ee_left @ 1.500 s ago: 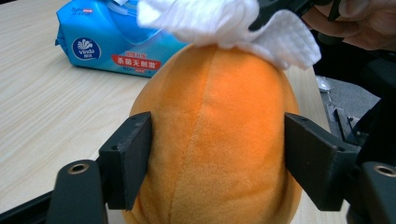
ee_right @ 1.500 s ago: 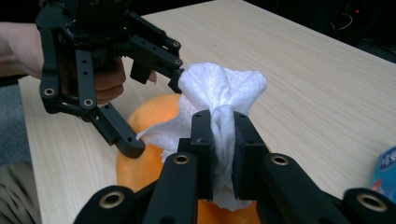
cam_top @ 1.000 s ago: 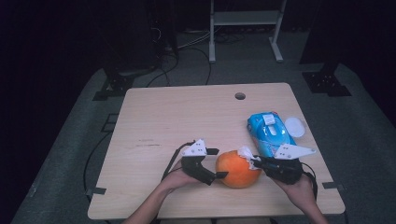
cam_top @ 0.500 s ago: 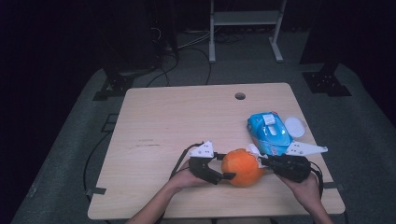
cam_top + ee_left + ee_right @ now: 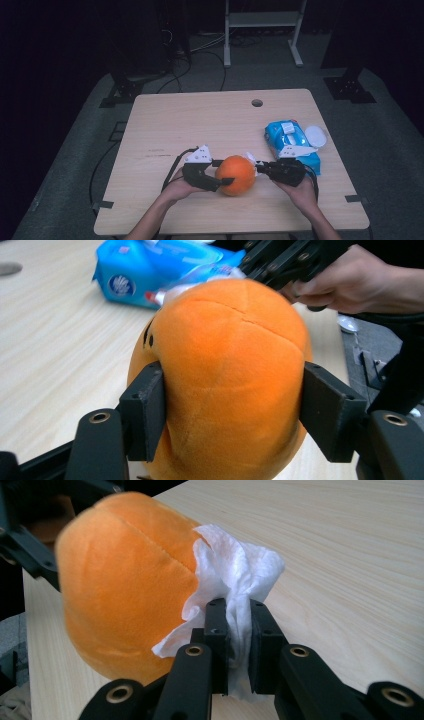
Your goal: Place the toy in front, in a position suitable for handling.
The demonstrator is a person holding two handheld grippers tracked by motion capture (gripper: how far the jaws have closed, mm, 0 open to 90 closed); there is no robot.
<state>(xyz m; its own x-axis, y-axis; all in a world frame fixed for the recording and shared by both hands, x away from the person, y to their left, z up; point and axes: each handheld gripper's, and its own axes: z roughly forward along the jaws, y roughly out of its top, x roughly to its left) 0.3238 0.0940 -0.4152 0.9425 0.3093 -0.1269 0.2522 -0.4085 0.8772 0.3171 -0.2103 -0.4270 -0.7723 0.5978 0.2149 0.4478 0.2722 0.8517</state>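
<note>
Wide open wood across the far and left stretches of the table point(image 5: 165, 125), plenty of passage there, with just a small round hole point(image 5: 257, 103) near the far edge. On the right it's crowded: the blue wipes pack point(image 5: 290, 142) and its white lid point(image 5: 315, 136) sit just beyond the right gripper point(image 5: 252, 163), blocking that side. Front and centre, the orange plush ball point(image 5: 235, 174) fills the gap between the left gripper point(image 5: 223, 172) and the right one.

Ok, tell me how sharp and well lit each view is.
High view: dim, dark surroundings, table lit. Left gripper view: orange plush ball sharp, blue wipes pack behind blurred. Right gripper view: white wipe crisp, the ball's far edge soft.
</note>
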